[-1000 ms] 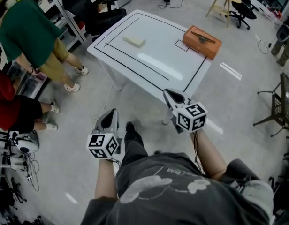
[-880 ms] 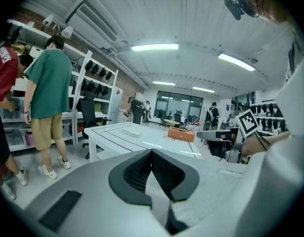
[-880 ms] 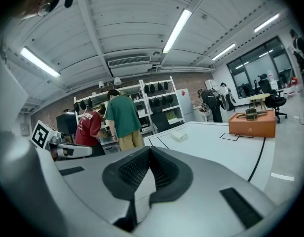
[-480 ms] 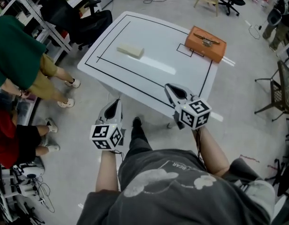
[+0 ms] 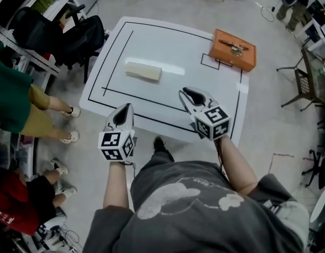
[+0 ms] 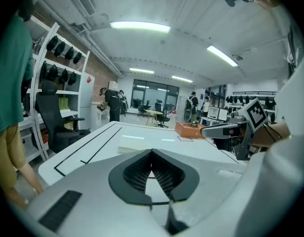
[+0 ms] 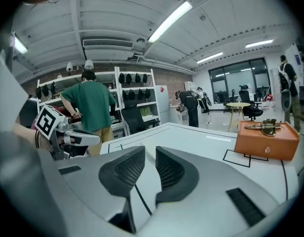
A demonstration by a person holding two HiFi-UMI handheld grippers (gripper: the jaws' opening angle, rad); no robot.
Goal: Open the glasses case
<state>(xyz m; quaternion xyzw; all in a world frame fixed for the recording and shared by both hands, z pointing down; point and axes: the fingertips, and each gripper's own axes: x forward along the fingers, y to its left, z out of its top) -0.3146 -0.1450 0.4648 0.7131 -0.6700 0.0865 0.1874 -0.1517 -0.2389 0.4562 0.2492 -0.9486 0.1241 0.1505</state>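
Note:
The cream glasses case (image 5: 143,70) lies shut on the left half of the white table (image 5: 173,46); the left gripper view shows it as a pale slab (image 6: 134,149) just beyond the jaw tips. My left gripper (image 5: 124,115) hangs over the table's near edge, short of the case, its jaws (image 6: 152,153) meeting at the tips with nothing held. My right gripper (image 5: 190,95) is over the near right part of the table. Its jaws (image 7: 150,151) are opening, a narrow gap shows, and nothing is between them.
An orange box (image 5: 232,50) with a metal object on top stands at the table's far right corner. A black office chair (image 5: 73,33) is beside the table's left side. A person in a green top (image 5: 12,96) stands to the left, by shelves.
Both grippers have moved forward, from over the floor to over the table's near edge. The table and case now lie closer and more squarely below.

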